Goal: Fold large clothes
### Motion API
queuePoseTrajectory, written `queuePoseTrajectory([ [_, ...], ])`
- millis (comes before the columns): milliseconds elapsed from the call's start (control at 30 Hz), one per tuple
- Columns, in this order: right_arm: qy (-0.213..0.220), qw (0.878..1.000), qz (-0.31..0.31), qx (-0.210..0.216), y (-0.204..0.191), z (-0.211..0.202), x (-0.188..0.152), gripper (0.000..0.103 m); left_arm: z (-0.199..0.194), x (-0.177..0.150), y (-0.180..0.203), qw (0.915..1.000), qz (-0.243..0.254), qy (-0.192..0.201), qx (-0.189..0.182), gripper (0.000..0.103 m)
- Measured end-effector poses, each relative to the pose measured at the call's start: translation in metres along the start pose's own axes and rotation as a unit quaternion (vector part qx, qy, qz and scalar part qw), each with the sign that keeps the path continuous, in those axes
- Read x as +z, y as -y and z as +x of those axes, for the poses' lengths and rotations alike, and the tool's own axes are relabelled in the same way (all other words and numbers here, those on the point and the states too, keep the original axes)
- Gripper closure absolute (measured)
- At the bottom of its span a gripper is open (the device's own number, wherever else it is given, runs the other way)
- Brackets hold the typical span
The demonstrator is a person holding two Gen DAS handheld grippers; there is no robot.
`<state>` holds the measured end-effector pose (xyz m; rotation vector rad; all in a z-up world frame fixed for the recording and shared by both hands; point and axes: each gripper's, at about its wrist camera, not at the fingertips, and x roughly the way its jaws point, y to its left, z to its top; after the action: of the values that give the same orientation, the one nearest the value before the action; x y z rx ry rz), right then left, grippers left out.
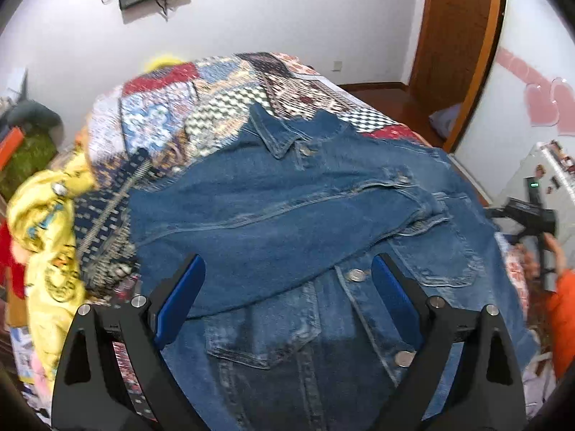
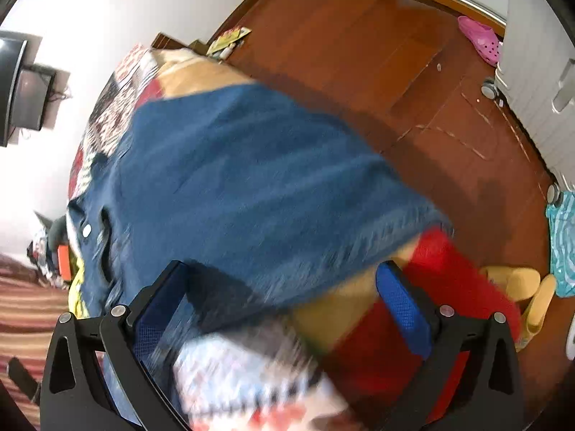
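**One denim jacket spread on the bed, both grippers wide open**

One jacket [image 1: 305, 215] is being shown lying on the quilt [image 1: 201, 107] of the bed, collar toward the far wall and one sleeve folded across its chest. Three metal buttons are being counted on its front in the left view. The left gripper [image 1: 287, 280] is being held just above the jacket's lower half, its two blue pads spread wide with nothing between them. The right gripper [image 2: 284, 287] is likewise being held wide open and empty over the jacket [image 2: 251, 179] near the bed's edge; that view is blurred, so contact with the cloth cannot be told. One yellow garment [image 1: 46, 237] is being seen bunched beside the quilt. One pink shoe [image 2: 481, 39] is lying on the wooden floor [image 2: 359, 54].
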<state>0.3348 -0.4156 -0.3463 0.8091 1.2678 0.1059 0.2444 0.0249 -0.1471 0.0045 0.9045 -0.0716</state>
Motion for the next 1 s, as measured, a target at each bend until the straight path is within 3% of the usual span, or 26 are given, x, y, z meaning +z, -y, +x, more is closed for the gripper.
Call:
queuePoseTrajectory([
  [100, 0.008, 0.999, 0.051, 0.015, 0.013, 0.007, 0.008, 0.0, 0.003, -0.004, -0.004, 0.9999, -0.01, -0.009, -0.006, 0.009],
  [167, 0.017, 0.998, 0.062, 0.003, 0.009, 0.006, 0.014, 0.002, 0.006, -0.009, -0.007, 0.9998, -0.014, -0.015, -0.002, 0.009],
  [267, 0.036, 0.998, 0.056, -0.023, 0.002, 0.002, 0.017, 0.025, 0.009, -0.016, -0.015, 0.9993, -0.029, -0.026, -0.002, 0.009],
  [333, 0.049, 0.997, 0.051, -0.035, -0.003, -0.005, 0.018, 0.053, 0.009, -0.02, -0.022, 0.9989, -0.039, -0.027, -0.002, 0.009],
  [400, 0.057, 0.996, 0.044, -0.045, -0.009, -0.01, 0.018, 0.07, 0.008, -0.022, -0.028, 0.9985, -0.048, -0.026, -0.003, 0.009],
  [500, 0.074, 0.995, 0.022, -0.059, -0.017, -0.021, 0.018, 0.086, 0.004, -0.025, -0.038, 0.9979, -0.061, -0.02, -0.006, 0.009],
  [633, 0.127, 0.99, -0.026, -0.049, -0.048, -0.053, 0.021, 0.091, -0.001, -0.027, -0.05, 0.9974, -0.07, -0.013, -0.002, 0.009],
  [833, 0.198, 0.971, -0.13, 0.001, -0.144, -0.112, 0.006, 0.092, -0.006, -0.034, -0.058, 0.9967, -0.079, -0.007, -0.014, 0.009],
  [1000, 0.179, 0.949, -0.25, 0.07, -0.221, -0.11, -0.046, 0.092, -0.005, -0.035, -0.055, 0.9959, -0.083, -0.01, -0.035, 0.009],
])
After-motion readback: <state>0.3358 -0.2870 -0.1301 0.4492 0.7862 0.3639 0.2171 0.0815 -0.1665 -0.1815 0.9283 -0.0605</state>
